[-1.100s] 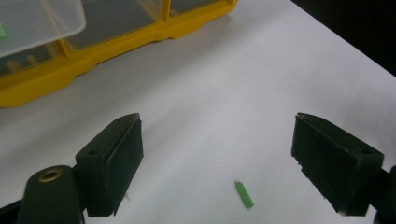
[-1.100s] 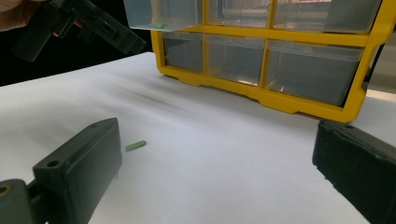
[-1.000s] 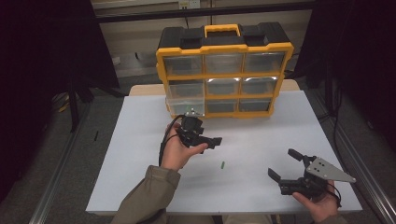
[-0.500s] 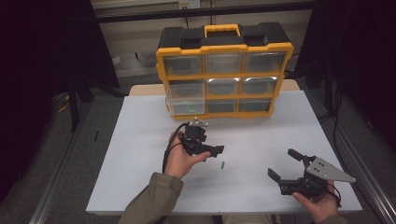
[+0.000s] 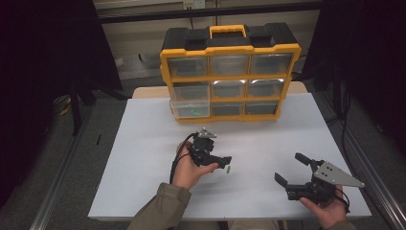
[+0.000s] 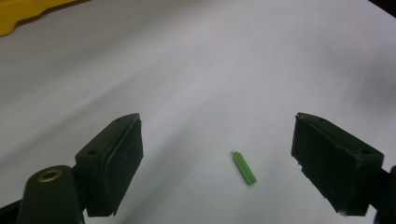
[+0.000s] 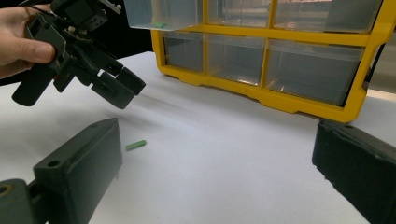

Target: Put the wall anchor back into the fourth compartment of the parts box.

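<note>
In the high view, the left gripper is hanging over the white table, its jaws spread and pointing down toward a small green peg lying just beside their tips; the peg is too small here to make out its shape. The right gripper is resting near the table's front right edge, well apart from the peg, jaws released and holding nothing. The person's right hand is being cut off by the bottom edge. A yellow organizer is standing at the far side, its lower-left drawer sticking out with a green speck inside.

In the left gripper view, the green peg is lying flat on the table between the two wide-open jaws, touching neither. A yellow corner of the organizer is peeking in at the top left, mostly cut off.

In the right gripper view, the green peg is lying on the table below the left gripper, whose jaws overlap from this angle, hiding the gap. The left hand is running off the edge. The pulled-out drawer is cropped at the top.
</note>
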Demonstrator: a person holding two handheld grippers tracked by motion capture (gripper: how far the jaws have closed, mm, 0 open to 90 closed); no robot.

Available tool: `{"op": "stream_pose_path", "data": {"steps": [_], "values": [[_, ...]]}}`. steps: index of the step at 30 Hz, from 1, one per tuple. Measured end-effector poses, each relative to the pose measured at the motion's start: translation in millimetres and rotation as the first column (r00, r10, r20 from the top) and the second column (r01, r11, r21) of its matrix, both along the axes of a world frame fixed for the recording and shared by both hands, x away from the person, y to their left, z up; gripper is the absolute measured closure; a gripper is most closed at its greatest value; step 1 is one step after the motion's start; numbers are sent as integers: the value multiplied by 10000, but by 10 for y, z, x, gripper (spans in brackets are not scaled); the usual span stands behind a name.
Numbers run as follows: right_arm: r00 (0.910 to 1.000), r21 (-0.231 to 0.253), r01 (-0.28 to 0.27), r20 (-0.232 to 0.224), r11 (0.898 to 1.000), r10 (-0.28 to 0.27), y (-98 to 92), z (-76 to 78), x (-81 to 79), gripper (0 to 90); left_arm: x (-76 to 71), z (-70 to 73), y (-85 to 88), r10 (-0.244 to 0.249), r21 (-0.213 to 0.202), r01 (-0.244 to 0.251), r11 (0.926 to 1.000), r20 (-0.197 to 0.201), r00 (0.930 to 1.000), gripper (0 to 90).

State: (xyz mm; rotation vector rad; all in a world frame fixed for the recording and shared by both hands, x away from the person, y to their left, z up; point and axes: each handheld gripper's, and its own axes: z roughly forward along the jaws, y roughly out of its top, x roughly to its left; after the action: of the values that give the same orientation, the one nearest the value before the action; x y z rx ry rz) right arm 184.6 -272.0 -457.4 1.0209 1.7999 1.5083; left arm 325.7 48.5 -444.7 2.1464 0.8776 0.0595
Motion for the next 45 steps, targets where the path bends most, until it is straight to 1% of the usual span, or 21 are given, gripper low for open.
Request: {"op": "stream_pose_path", "data": {"steps": [4,5,8,9,11,13,18,21,24,25,26,30,32,35,36,37,38,39,41,43,45], "values": [[10000,-82,-27,49,10000,27,-2,-3,3,16,-27,-36,-9,-82,83,81,9999,77,9999,167],[10000,-83,-67,27,9999,68,-3,-2,2,15,-36,-57,-19,-64,-34,64,10000,70,10000,169],[10000,-57,-14,32,10000,14,0,-3,3,15,-50,-74,-25,-169,156,168,9997,17,9999,176],[10000,-64,-29,37,10000,29,-1,-3,3,15,-51,-88,-25,-217,164,215,9996,104,9997,181],[10000,-88,-50,65,9999,51,-3,-3,4,15,-59,-94,-26,-255,208,253,9995,80,9996,191],[10000,-90,-33,60,10000,34,-1,-4,5,15,-73,-112,-32,-175,103,174,9998,123,9998,209],[10000,-97,-66,72,9999,66,2,-5,6,15,-99,-160,-39,-256,404,248,9989,214,9994,264],[10000,-101,-64,69,9999,65,2,-5,6,15,-107,-204,-54,-303,434,291,9986,275,9992,305],[10000,-126,-50,71,9999,50,0,-6,7,15,-122,-226,-70,-292,500,281,9984,220,9993,322],[10000,-98,-47,25,9999,48,3,-7,7,15,-122,-244,-78,-312,408,301,9987,277,9991,322],[10000,-105,-41,15,9999,41,4,-8,8,16,-126,-246,-81,-351,582,335,9977,275,9990,328],[10000,-142,-46,82,9999,47,-1,-6,8,15,-140,-278,-104,-372,551,353,9979,340,9987,347],[10000,-125,-37,51,9999,38,0,-9,8,15,-143,-281,-110,-469,797,437,9959,383,9982,354],[10000,-50,-13,8,10000,13,10,-7,5,15,-149,-306,-138,-441,770,403,9962,479,9979,377],[10000,1,-1,-16,10000,1,14,-5,2,15,-154,-315,-150,-415,771,382,9963,418,9983,391],[10000,2,-23,4,10000,23,14,-5,3,15,-157,-319,-151,-422,881,385,9954,406,9983,395],[10000,-10,-20,22,10000,20,11,-5,4,15,-163,-328,-161,-432,903,380,9952,566,9975,395],[10000,-71,-24,49,10000,24,6,-6,5,15,-172,-322,-166,-446,1064,383,9936,583,9973,405],[10000,-78,-51,13,10000,51,4,-7,5,15,-172,-327,-170,-474,1113,389,9930,746,9961,429],[10000,-71,-28,26,10000,29,8,-6,6,15,-180,-326,-164,-501,1297,376,9908,948,9942,475],[10000,-6,-32,13,10000,32,12,-6,3,15,-179,-326,-154,-499,1342,363,9903,995,9938,515]]}}
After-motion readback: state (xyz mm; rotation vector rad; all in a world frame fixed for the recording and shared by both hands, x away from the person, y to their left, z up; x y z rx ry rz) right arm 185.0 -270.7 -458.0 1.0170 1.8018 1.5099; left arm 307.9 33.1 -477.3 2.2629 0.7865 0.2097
